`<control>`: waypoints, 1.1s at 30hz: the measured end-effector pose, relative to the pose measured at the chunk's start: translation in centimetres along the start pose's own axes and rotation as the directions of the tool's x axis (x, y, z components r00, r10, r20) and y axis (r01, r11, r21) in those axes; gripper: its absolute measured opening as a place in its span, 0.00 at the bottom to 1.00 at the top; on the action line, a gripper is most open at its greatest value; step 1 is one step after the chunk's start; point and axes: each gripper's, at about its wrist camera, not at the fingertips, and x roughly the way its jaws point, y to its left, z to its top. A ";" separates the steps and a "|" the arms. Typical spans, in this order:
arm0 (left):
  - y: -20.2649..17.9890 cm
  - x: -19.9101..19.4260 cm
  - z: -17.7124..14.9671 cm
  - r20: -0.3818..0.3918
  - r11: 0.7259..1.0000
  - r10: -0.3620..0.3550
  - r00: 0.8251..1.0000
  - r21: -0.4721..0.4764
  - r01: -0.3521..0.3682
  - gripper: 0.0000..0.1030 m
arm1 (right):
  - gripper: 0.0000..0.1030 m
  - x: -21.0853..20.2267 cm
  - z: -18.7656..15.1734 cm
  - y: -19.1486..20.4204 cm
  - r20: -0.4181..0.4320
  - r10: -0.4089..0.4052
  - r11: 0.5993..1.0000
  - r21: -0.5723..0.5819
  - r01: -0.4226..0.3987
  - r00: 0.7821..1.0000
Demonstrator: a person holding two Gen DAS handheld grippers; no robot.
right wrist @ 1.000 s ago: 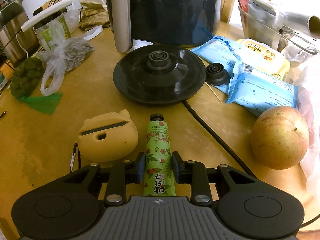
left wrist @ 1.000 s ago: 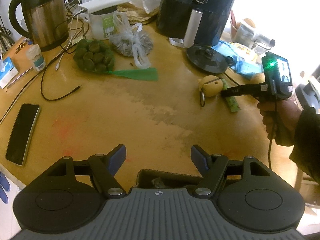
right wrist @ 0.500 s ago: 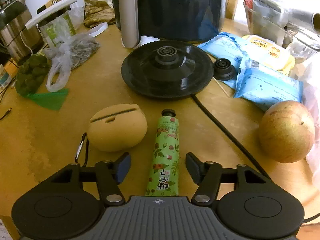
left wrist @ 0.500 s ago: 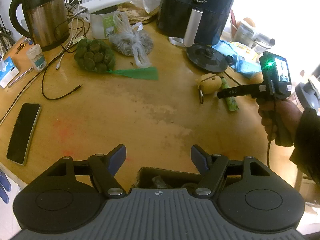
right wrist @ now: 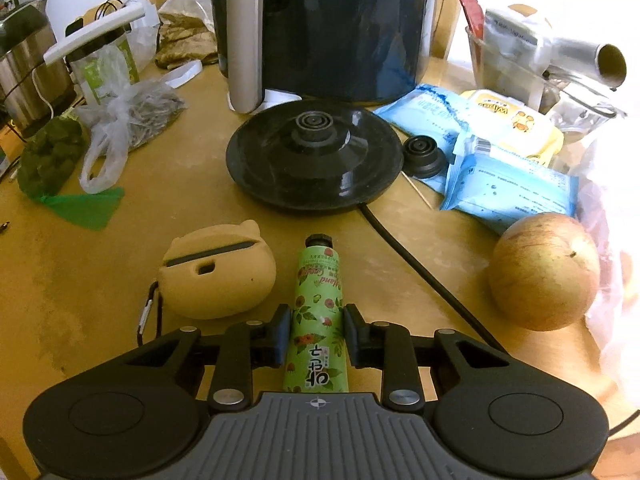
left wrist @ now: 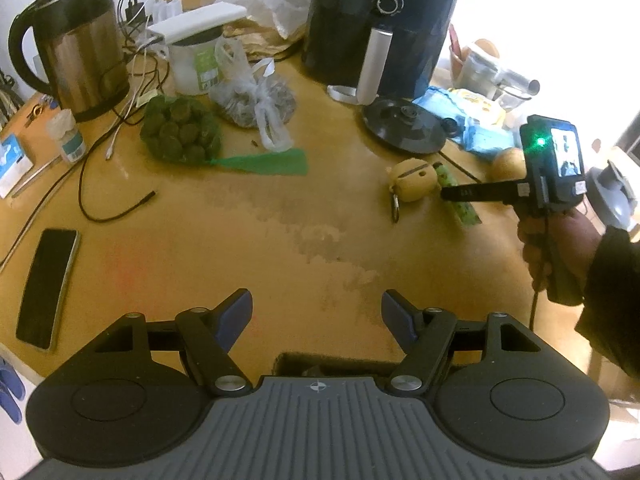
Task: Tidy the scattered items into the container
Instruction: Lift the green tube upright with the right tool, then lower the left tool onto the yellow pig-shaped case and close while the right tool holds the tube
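Observation:
A green hand-cream tube (right wrist: 318, 320) lies on the wooden table, cap pointing away. My right gripper (right wrist: 316, 332) is shut on the tube's lower half, a pad on each side. A tan earbud case (right wrist: 218, 272) with a carabiner sits just left of it. In the left wrist view the right gripper (left wrist: 444, 194) reaches over the tube (left wrist: 460, 204) beside the case (left wrist: 412, 180). My left gripper (left wrist: 316, 314) is open and empty above a dark open container (left wrist: 320, 364) at the table's near edge.
A kettle base (right wrist: 314, 152) and its cord, an apple (right wrist: 546, 272), blue wipe packs (right wrist: 508, 188), an air fryer (right wrist: 320, 20), a green net of fruit (left wrist: 180, 132), a plastic bag (left wrist: 256, 100), a kettle (left wrist: 76, 48), a phone (left wrist: 46, 286) and a loose cable (left wrist: 108, 208) lie around.
My right gripper opened and drew back half a second ago, then moved forward again and closed on the tube. The left gripper has stayed open and nearly still.

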 end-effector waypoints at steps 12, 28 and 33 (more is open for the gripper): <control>-1.0 1.0 2.6 0.037 0.993 -0.031 0.999 0.111 0.027 0.69 | 0.29 -4.8 -1.0 -0.3 0.088 -0.007 1.000 0.028 0.005 0.996; -4.3 5.0 6.1 0.078 0.937 -0.109 0.991 0.341 0.077 0.69 | 0.29 -11.1 -4.0 -0.2 0.150 0.009 0.996 0.083 -0.022 0.989; -5.5 6.8 6.8 0.079 0.911 -0.134 0.988 0.403 0.092 0.69 | 0.29 -12.8 -5.0 -0.3 0.161 -0.003 0.995 0.097 -0.013 0.987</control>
